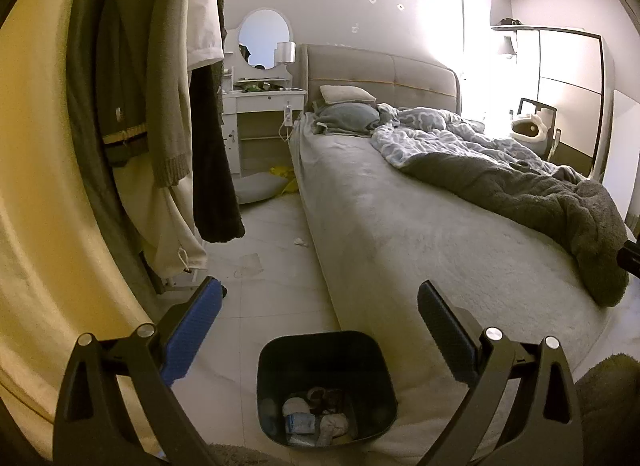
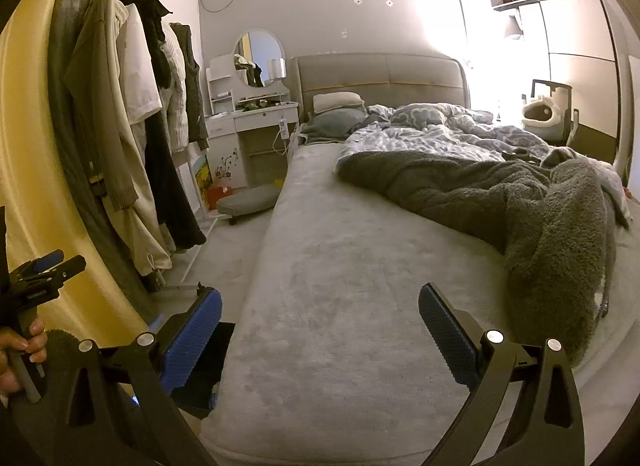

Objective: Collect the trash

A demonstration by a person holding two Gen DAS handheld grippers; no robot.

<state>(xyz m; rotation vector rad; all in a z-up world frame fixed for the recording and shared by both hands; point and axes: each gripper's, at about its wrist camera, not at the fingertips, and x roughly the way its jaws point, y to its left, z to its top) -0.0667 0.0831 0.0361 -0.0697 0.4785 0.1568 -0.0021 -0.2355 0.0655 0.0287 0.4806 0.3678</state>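
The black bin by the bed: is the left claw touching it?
Apart. In the left wrist view the open left gripper hangs above the black bin, with bare floor showing between its fingers and the rim.

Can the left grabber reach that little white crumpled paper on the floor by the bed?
Probably not from here. The left gripper hangs open above the black plastic bin, and the small white crumpled paper lies farther along the pale tiled floor. Nothing blocks that strip.

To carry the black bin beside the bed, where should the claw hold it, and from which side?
Grip the bin's top rim from above, one finger inside and one outside. It stands upright and open, its walls look thin, and the near rim is free; the bed crowds its far side.
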